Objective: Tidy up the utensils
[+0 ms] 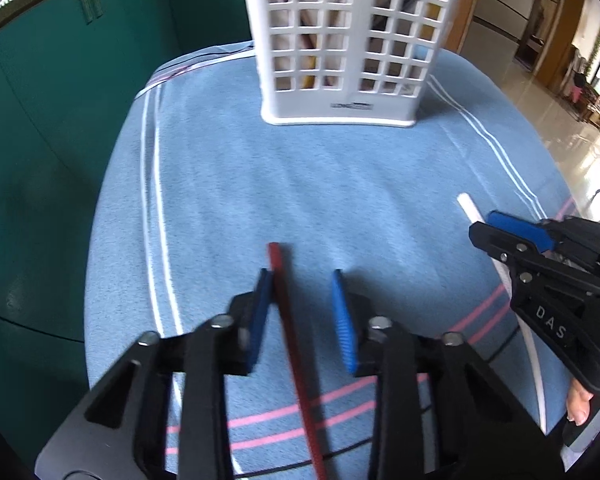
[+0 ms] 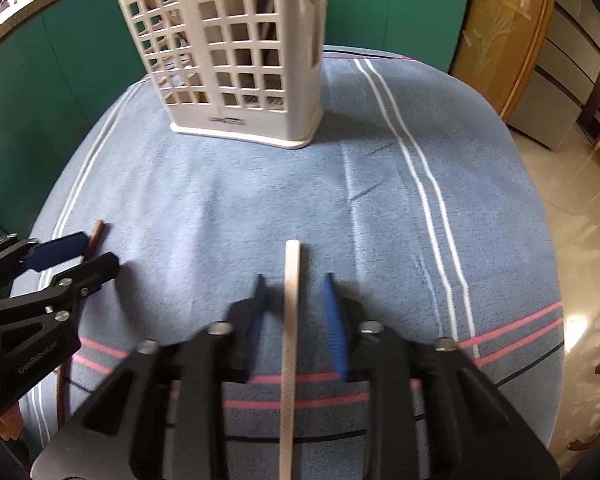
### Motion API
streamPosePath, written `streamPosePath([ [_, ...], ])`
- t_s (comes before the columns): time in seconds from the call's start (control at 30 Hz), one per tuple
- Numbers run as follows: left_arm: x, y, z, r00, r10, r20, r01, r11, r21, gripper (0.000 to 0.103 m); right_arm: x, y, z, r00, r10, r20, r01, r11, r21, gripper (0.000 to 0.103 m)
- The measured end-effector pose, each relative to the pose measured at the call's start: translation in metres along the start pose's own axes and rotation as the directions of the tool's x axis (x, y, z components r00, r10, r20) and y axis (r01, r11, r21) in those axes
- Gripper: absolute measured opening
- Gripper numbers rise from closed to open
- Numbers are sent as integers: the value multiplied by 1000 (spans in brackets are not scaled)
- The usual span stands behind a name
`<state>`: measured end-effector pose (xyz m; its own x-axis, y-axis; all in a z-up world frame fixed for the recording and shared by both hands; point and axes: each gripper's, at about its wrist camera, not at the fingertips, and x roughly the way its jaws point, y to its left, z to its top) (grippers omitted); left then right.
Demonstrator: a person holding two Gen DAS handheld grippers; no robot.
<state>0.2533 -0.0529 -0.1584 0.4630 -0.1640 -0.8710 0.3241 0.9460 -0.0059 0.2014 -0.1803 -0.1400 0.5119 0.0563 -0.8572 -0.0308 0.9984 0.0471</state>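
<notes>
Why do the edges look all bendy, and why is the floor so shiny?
Left wrist view: the fisheye lens curves the blue cloth and its stripes, the white basket and the red stick are slightly smeared, and daylight glares off the floor at right. Right wrist view: the same bending, black corners, glare on the floor, and the cream stick looks soft.
</notes>
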Motion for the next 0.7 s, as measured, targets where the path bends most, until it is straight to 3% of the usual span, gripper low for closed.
streamPosePath([
  [0.07, -2, -1, -2, 1000, -28, -3, 28, 1000, -3, 8, -2, 2, -4, 1000, 22, -2, -22, 1000, -4, 7],
  [0.3, -15, 2, -23, 996, -85, -23, 85, 996, -33, 7, -19, 5, -19, 990, 139, -5, -139, 990, 3, 7],
  [0.4, -16, 3, -23, 997, -69, -20, 68, 997, -49, 8, -20, 5, -21, 993, 115, -14, -114, 993, 8, 8],
  [0.47, -15, 2, -22, 998, -58, -18, 57, 997, -43, 14, -20, 5, -20, 994, 104, -13, -104, 994, 14, 26],
  [0.5, -15, 0, -21, 998, -55, -18, 54, 998, -36, 18, -21, 6, -20, 996, 94, -12, -94, 996, 11, 29],
  [0.57, -14, -3, -19, 999, -42, -17, 42, 999, -19, 27, -21, 8, -20, 997, 76, -16, -76, 997, 1, 31],
  [0.7, -11, -9, -16, 1000, -13, -20, 13, 1000, 7, 32, -13, 10, -17, 999, 11, -31, -11, 1000, -20, 31],
])
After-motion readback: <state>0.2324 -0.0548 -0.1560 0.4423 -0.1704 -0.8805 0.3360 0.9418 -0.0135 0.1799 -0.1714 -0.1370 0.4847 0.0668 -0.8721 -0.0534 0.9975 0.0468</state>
